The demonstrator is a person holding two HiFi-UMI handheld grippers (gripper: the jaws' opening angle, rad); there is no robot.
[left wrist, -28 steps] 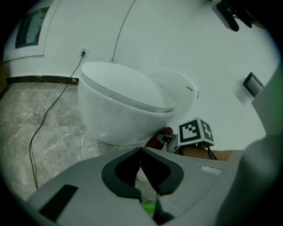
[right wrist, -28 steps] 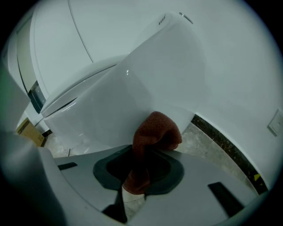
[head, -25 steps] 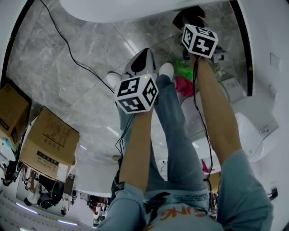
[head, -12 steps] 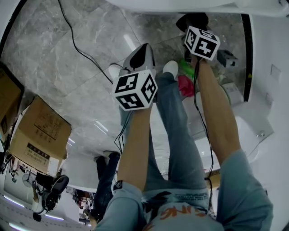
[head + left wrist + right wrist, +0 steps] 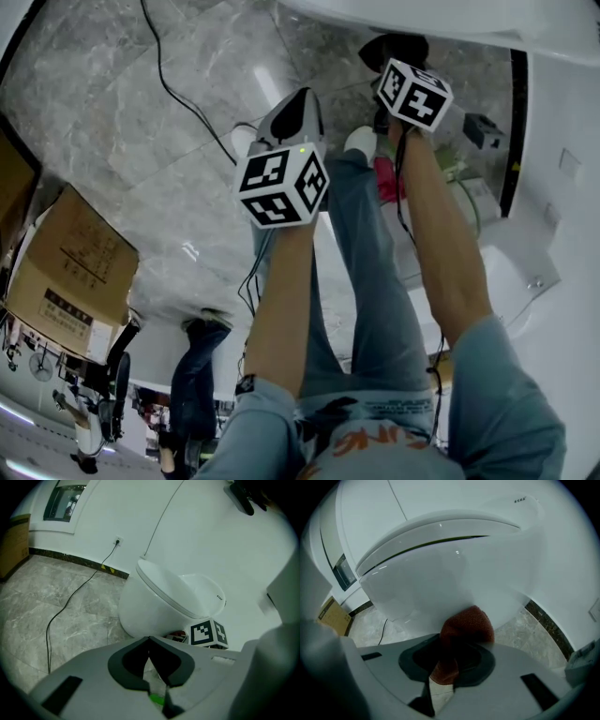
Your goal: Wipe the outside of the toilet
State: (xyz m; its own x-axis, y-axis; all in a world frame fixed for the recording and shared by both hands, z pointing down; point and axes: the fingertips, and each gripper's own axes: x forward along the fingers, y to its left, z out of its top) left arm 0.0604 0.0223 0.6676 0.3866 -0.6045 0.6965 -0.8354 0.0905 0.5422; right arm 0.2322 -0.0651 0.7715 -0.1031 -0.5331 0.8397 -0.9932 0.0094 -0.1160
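The white toilet [image 5: 440, 564] fills the right gripper view, lid down. My right gripper [image 5: 452, 644] is shut on a red-brown cloth [image 5: 468, 625], whose bunched end lies against the underside of the bowl. In the head view that gripper [image 5: 394, 47] reaches under the toilet's rim [image 5: 422, 14] at the top. My left gripper [image 5: 292, 117] hangs above the floor to the left, away from the toilet. In the left gripper view its jaws [image 5: 149, 640] meet at the tips with nothing held, and the toilet [image 5: 159, 602] stands ahead.
A black cable [image 5: 178, 94] runs across the grey marble floor. Cardboard boxes [image 5: 70, 272] stand at the left. Green and pink items [image 5: 384, 173] lie beside the toilet base. A white fixture [image 5: 506, 272] is at the right. Another person's legs [image 5: 192, 375] show at lower left.
The view has shifted, so the boxes slid left. A second person has walked in at lower left. Both grippers stay nearly where they were, the right still on the cloth.
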